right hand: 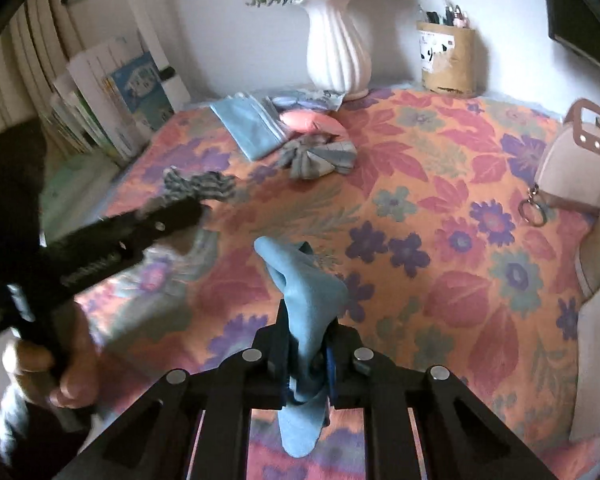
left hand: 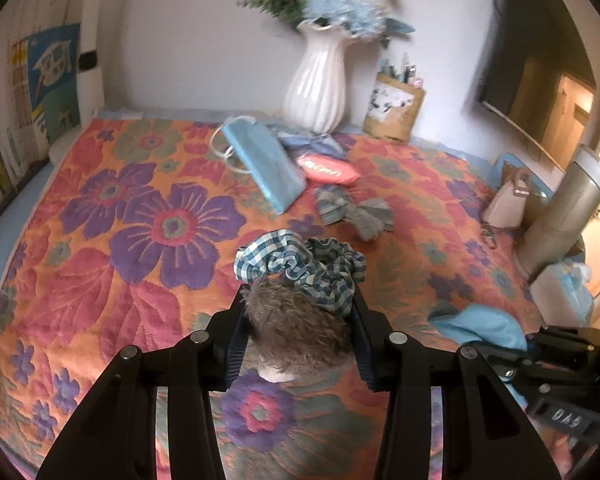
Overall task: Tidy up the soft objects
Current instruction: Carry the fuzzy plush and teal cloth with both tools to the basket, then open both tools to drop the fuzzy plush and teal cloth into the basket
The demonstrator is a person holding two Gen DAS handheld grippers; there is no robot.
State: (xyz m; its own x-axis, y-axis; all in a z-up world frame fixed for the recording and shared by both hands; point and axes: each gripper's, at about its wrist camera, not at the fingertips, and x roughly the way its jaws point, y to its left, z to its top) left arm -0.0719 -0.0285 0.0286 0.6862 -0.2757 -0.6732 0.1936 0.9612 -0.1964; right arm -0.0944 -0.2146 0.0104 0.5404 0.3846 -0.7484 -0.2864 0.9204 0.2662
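Floral bedspread [left hand: 112, 216] | left fingers [left hand: 298, 320] grip one furry toy [left hand: 296, 328] | right fingers [right hand: 308, 344] clamp one blue cloth [right hand: 304, 292]

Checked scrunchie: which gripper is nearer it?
Left. The left gripper, clamped on a furry brown toy, has its fingertips right at the checked scrunchie. The right gripper, shut on a blue cloth, sits off to its right, apart.

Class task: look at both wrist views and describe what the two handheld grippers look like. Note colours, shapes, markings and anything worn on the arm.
Both the left gripper and the right gripper are matte black, with angular linkage arms, round silver pins at the pivots and blue ribbed pads inside the fingers. The right gripper's side carries white lettering, too blurred to read. A grey sleeve shows at the left wrist.
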